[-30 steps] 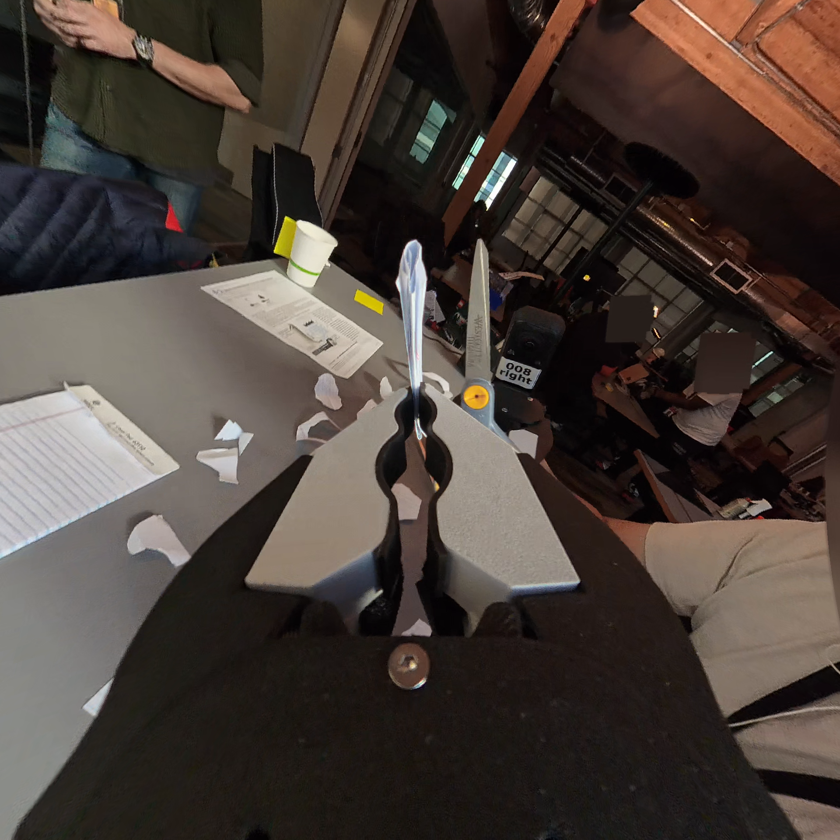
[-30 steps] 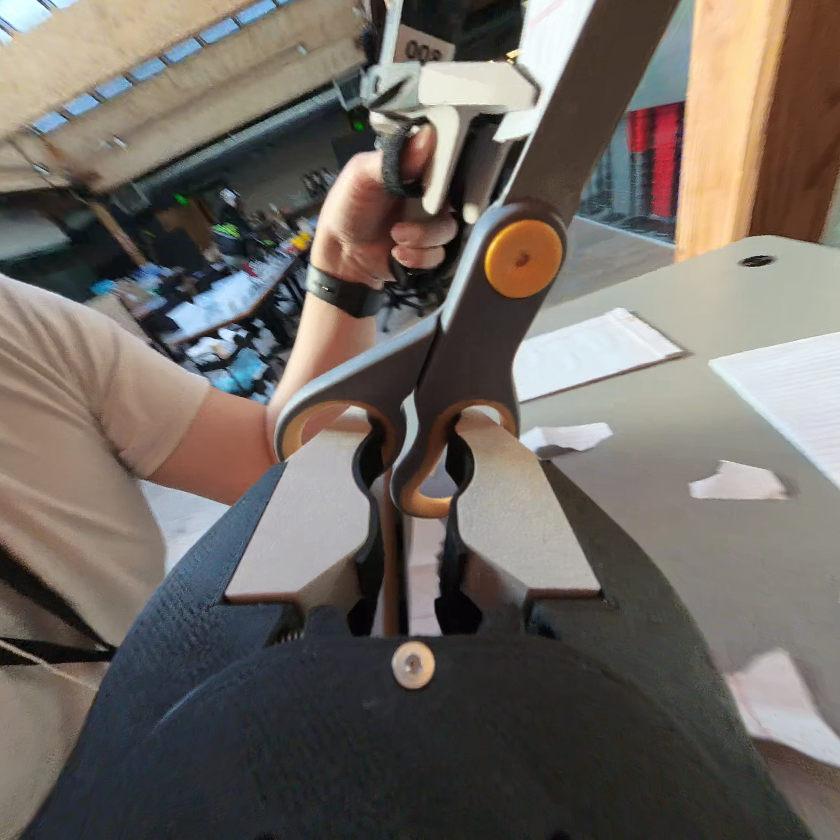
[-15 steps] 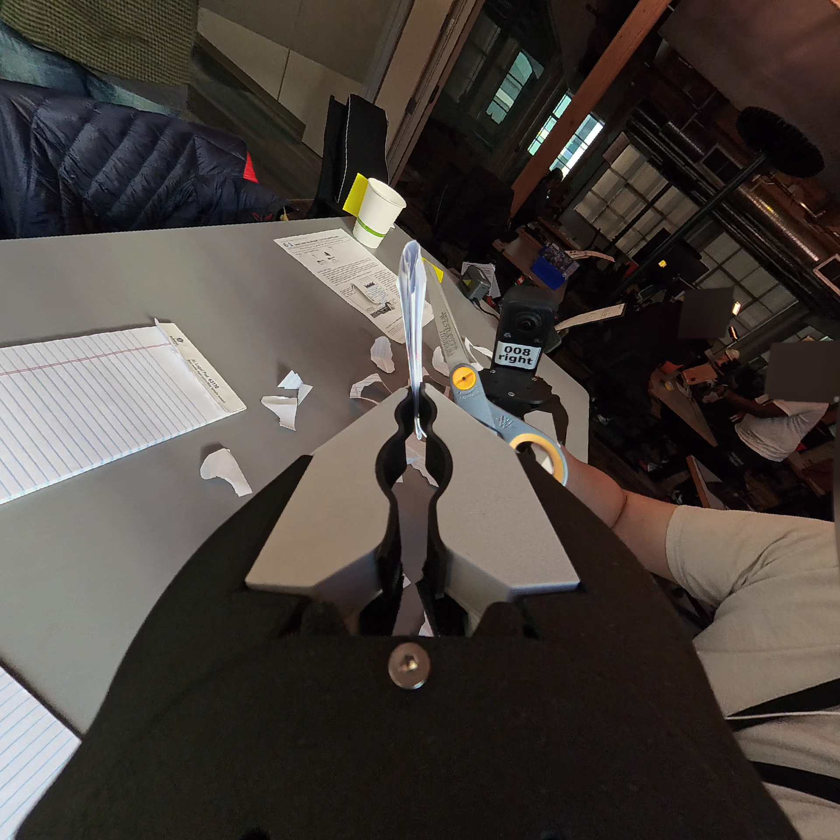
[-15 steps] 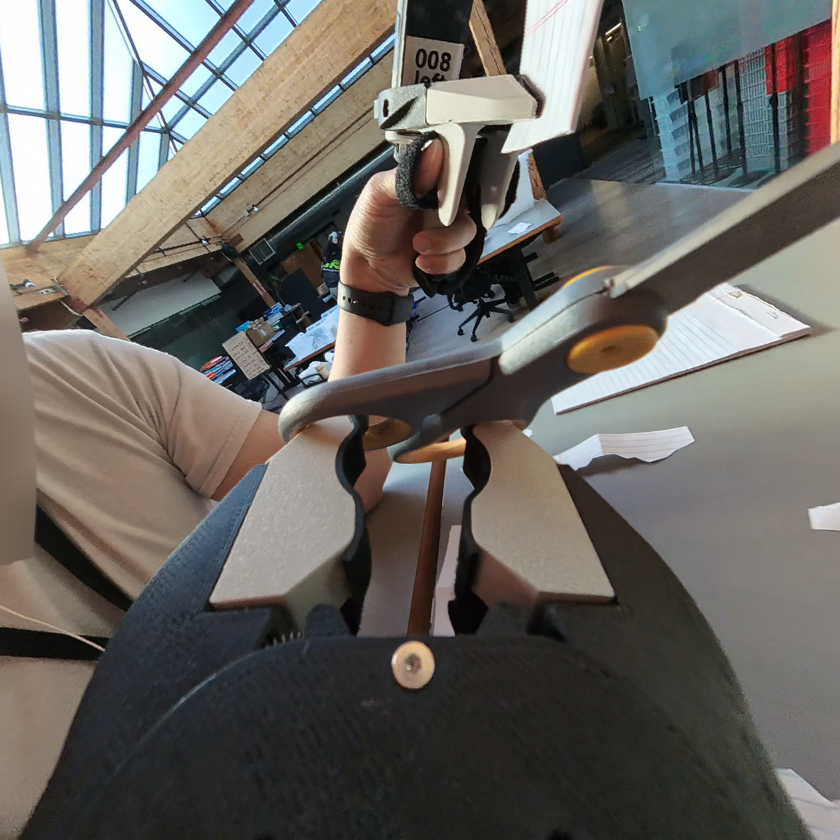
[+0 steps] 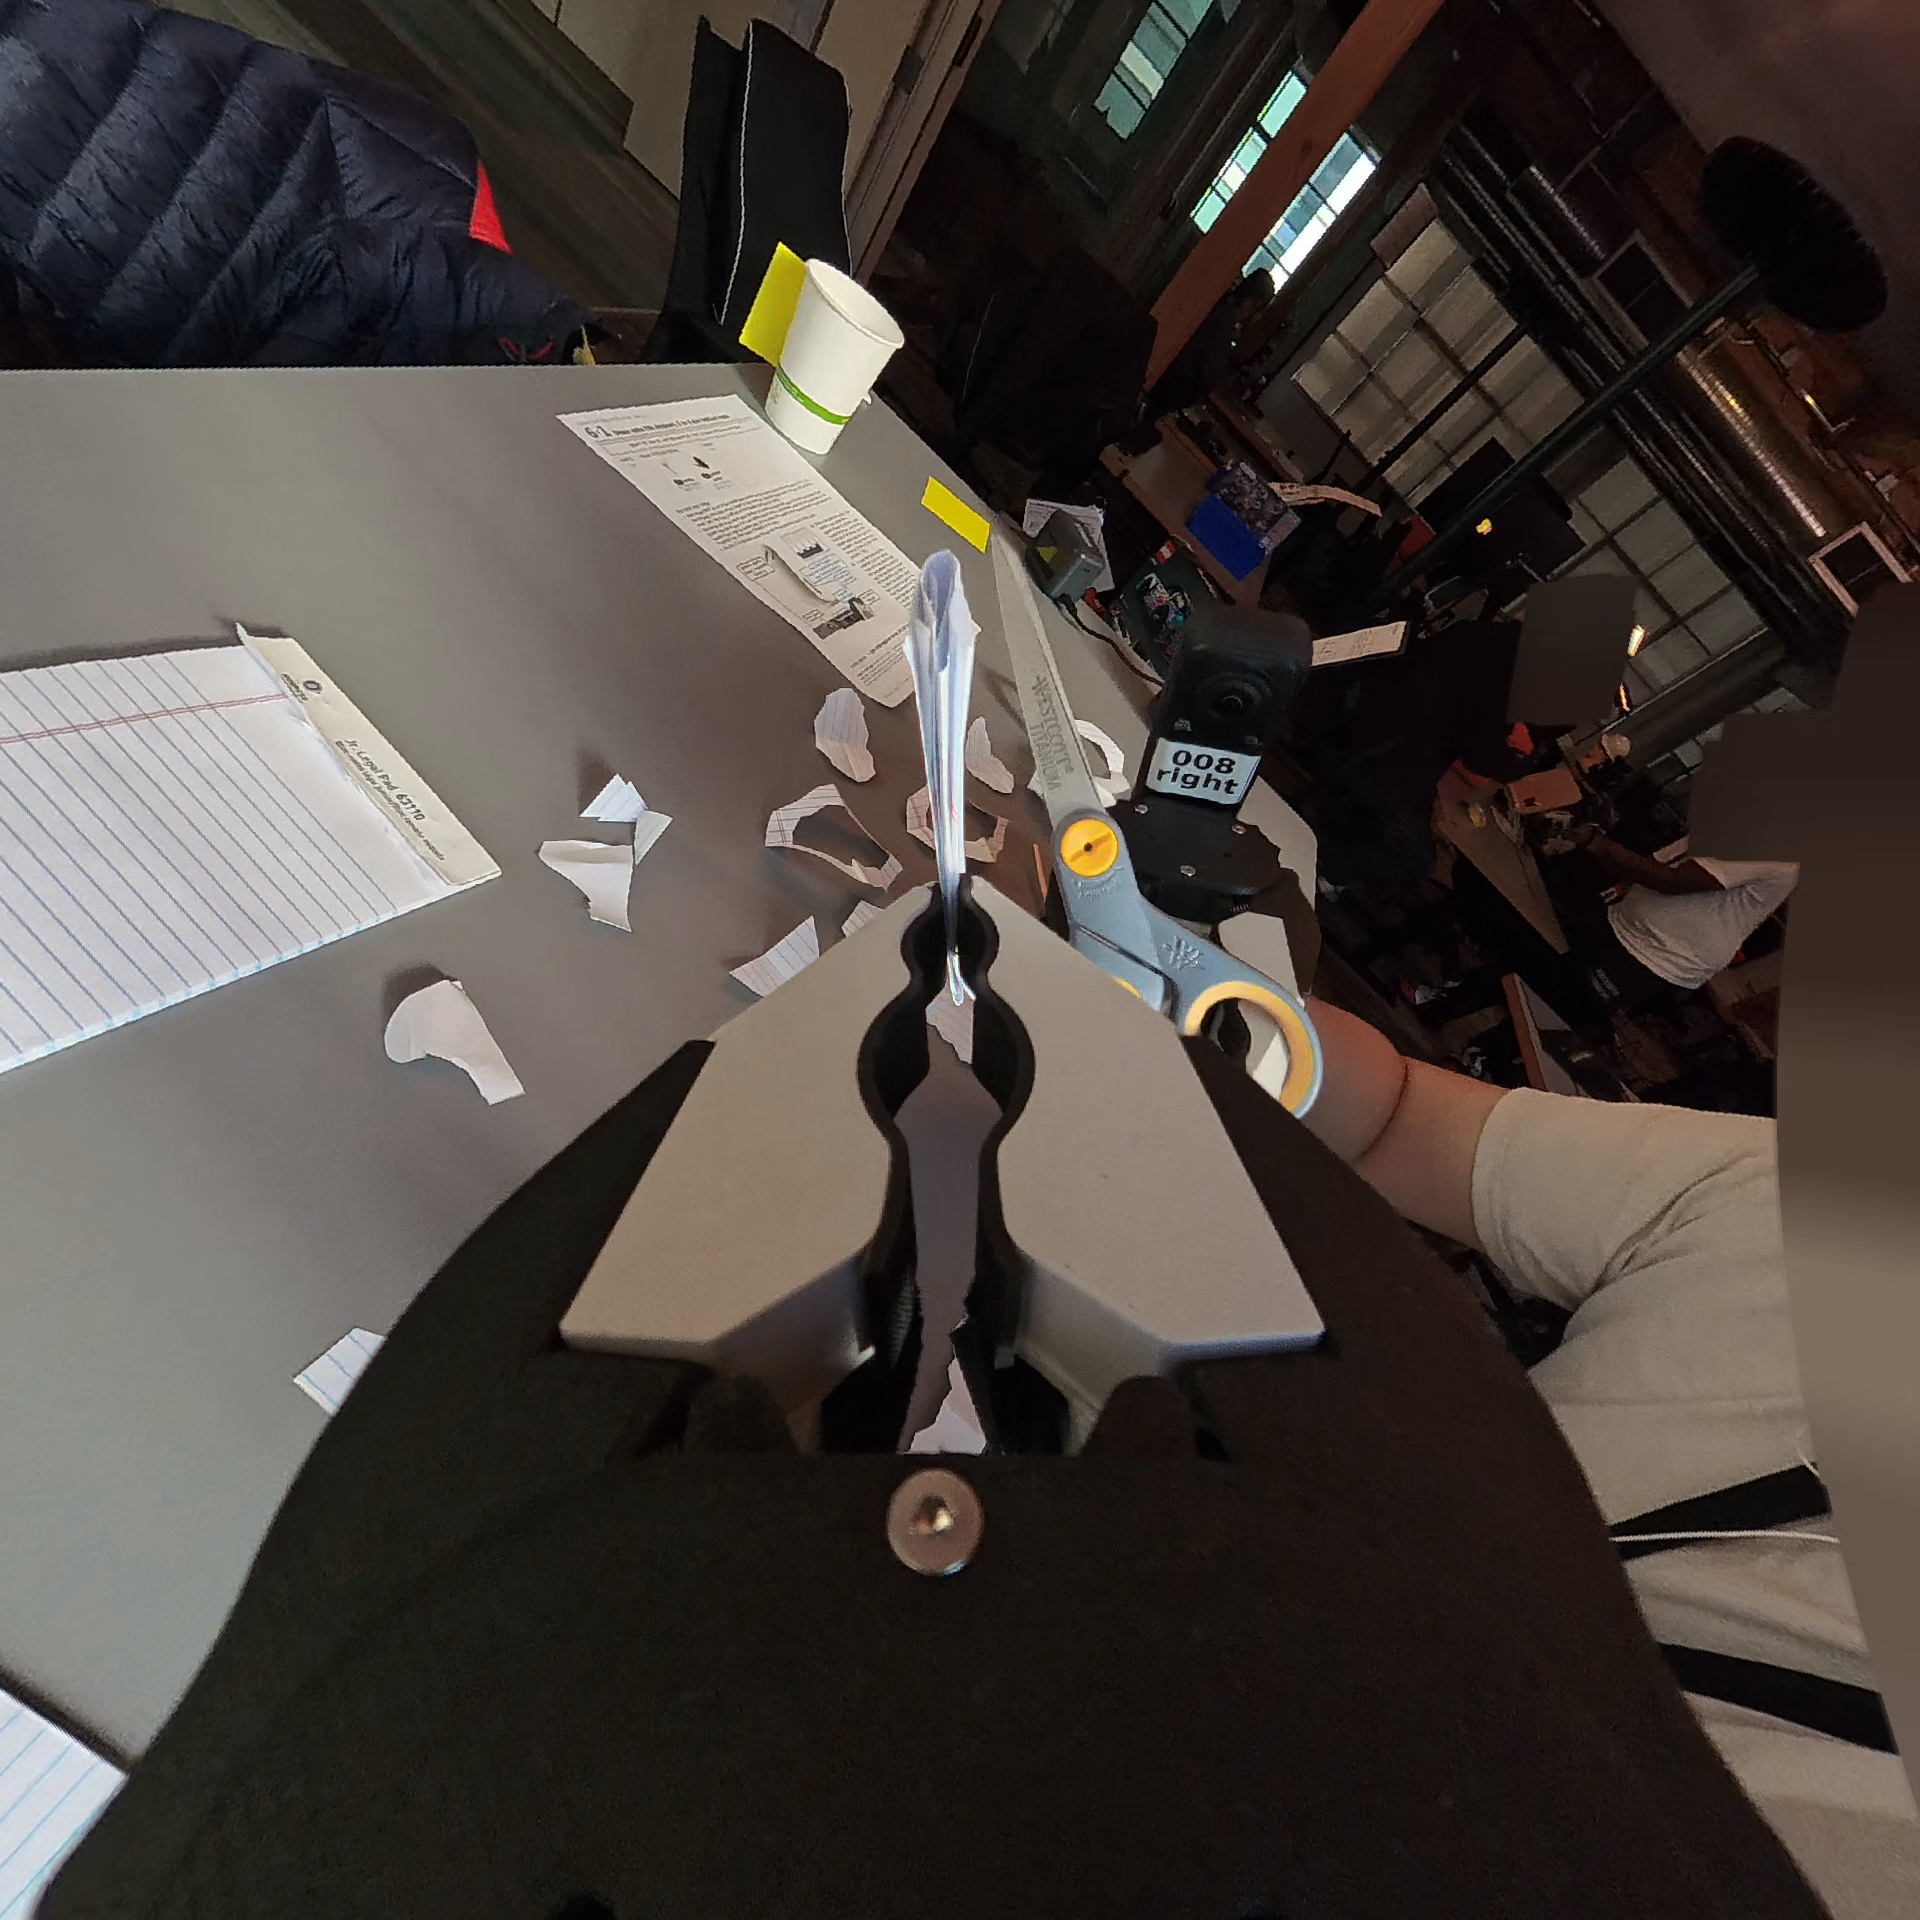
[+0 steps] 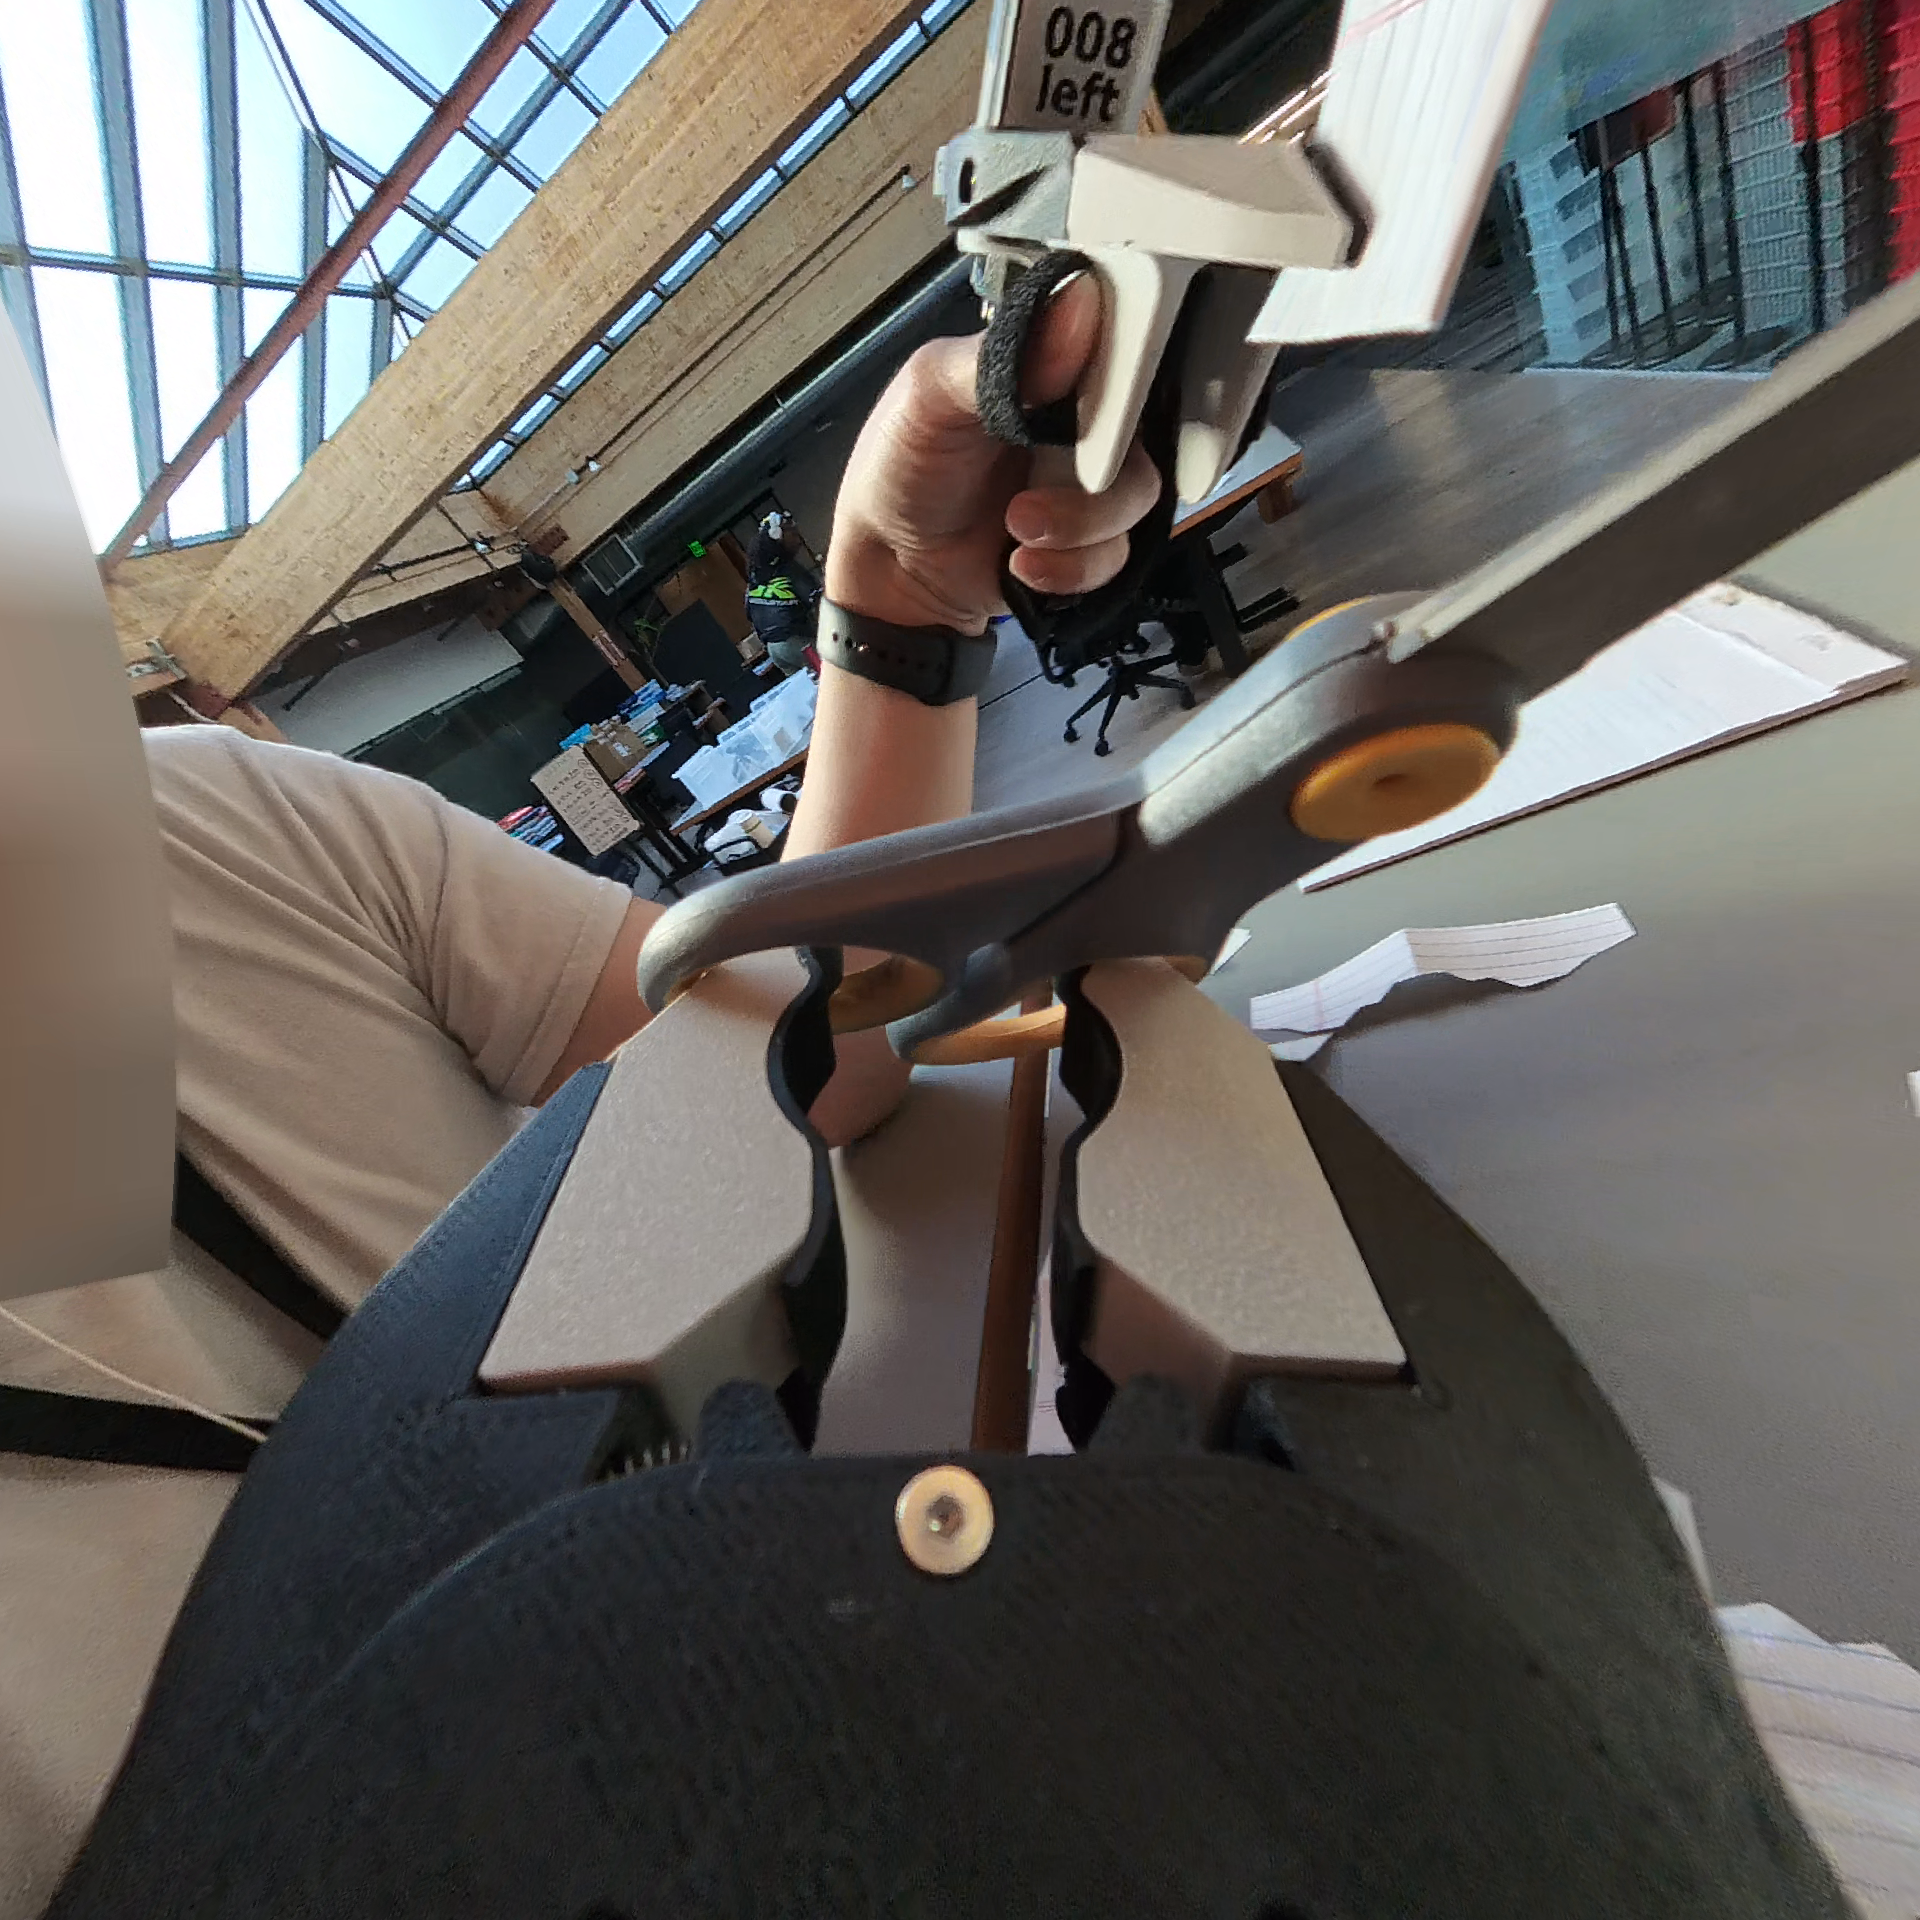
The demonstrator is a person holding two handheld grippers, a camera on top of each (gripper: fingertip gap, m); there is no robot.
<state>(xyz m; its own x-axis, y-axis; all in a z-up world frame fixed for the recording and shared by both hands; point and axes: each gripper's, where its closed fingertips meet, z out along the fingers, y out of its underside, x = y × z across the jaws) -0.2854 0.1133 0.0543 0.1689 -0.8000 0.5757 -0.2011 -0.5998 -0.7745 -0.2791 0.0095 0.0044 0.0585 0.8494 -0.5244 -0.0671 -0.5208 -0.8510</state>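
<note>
Overhead, folded paper point(image 5: 943, 717) is pinched by the left gripper point(image 5: 948, 904), scissors point(image 6: 1091, 883) are clamped by the right gripper point(image 6: 940, 997), scraps point(image 5: 597, 868) are strewn beside a pad point(image 5: 177, 810).

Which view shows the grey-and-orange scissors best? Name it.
The left wrist view: the grey-and-orange scissors show whole, closed blade to handle loops, above the grey table. The right wrist view shows only handles and pivot close up, in the right tool; the blade leaves frame.
</note>
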